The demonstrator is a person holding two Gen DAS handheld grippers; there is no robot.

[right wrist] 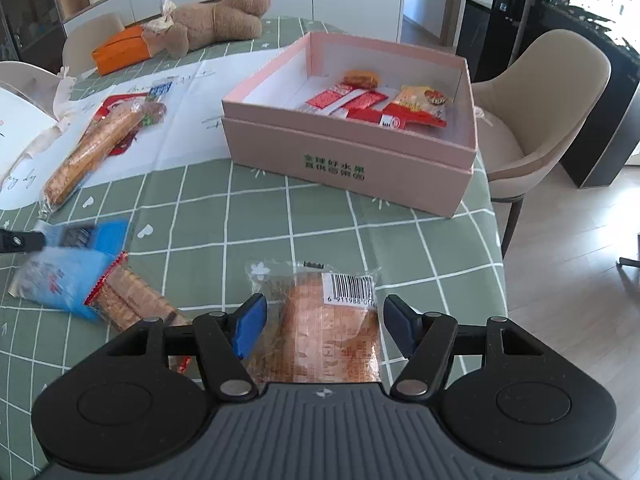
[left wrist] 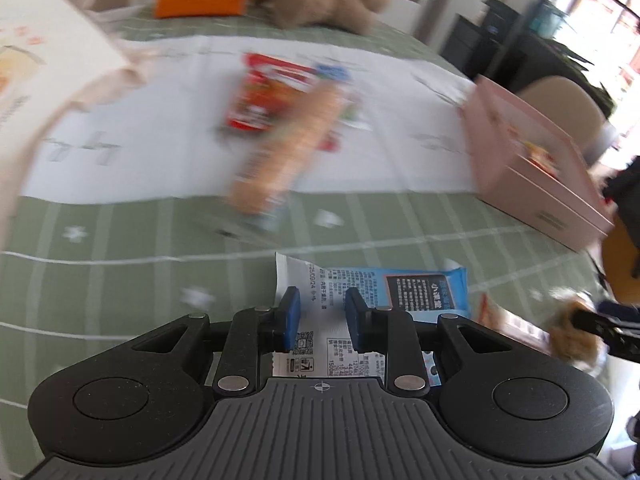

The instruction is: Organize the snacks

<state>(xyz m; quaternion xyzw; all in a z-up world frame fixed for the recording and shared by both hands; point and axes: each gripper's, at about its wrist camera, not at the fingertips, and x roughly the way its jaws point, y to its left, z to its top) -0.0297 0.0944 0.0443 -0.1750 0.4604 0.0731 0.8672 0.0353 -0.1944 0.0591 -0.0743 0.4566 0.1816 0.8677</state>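
Observation:
My left gripper is shut on a blue-and-white snack packet and holds it above the green checked table; the background is blurred by motion. The packet also shows in the right wrist view, at that view's left edge. My right gripper is open, its jaws on either side of a clear-wrapped brown pastry with a barcode lying on the table. An open pink box holds several red and yellow snack packets.
A long biscuit pack lies on a red packet on white paper. A blue packet and a cracker pack lie at left. A plush bear and an orange pouch lie far back. A beige chair stands at right.

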